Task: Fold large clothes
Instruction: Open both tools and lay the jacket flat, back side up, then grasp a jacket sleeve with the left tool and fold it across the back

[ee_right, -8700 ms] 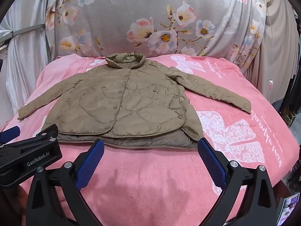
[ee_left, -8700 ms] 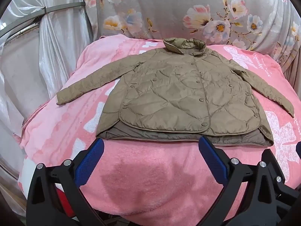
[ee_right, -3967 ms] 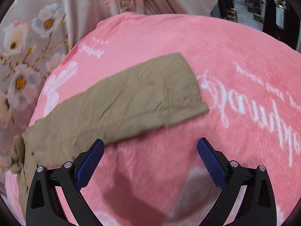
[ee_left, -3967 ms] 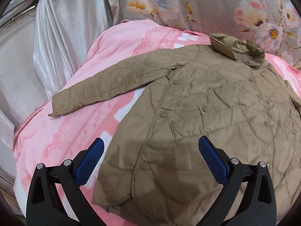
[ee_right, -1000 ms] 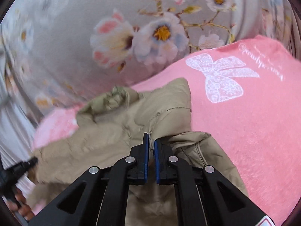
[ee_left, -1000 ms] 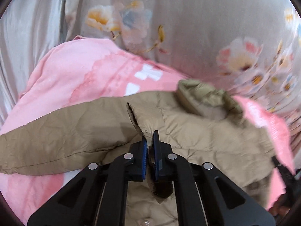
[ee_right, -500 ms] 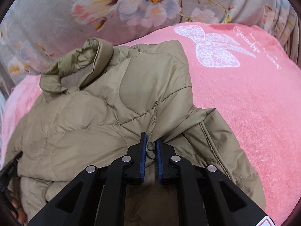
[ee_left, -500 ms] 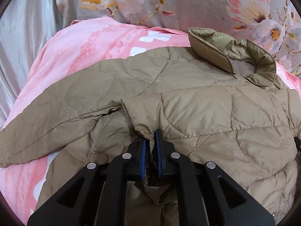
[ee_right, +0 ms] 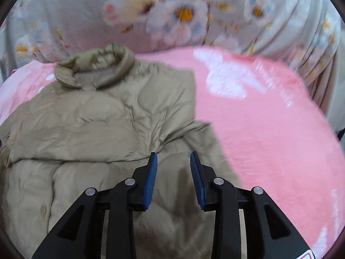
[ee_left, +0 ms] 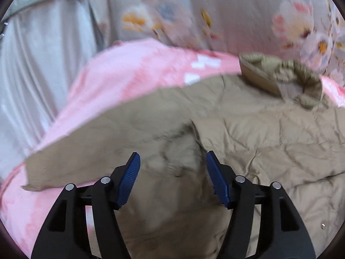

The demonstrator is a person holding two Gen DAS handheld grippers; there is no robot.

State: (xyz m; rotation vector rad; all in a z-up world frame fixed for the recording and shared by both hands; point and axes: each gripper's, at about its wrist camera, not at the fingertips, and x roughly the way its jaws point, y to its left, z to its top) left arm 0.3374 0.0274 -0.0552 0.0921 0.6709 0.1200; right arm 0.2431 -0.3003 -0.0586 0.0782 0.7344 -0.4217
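Left wrist view first: the left gripper (ee_left: 172, 179) has its blue fingers (ee_left: 129, 179) spread apart with nothing pinched between them. The tan quilted jacket (ee_left: 248, 133) sits right under and ahead of them, filling the frame from about 6 o'clock out to 3 o'clock. The gripper hangs just above the fabric, looking forward and down along the jacket. The collar (ee_left: 282, 79) is up at about 1 o'clock, so the jacket's long axis runs from the fingers away toward the floral curtain (ee_left: 237, 10). One folded-in sleeve (ee_left: 86, 149) stretches out toward 9 o'clock over the pink blanket (ee_left: 120, 79). The picture is pretty blurry.

Right wrist view: the right gripper (ee_right: 173, 179) is also parted, with a narrower gap than the left, and the blue fingers (ee_right: 152, 179) hold nothing. The jacket (ee_right: 90, 129) lies under them and spreads toward 9 to 11 o'clock, with the collar (ee_right: 97, 64) at around 11 o'clock. The folded edge runs from the fingers up toward 12 o'clock. The pink blanket (ee_right: 269, 118) fills the right side from 1 to 4 o'clock, and the floral curtain (ee_right: 183, 10) sits behind.
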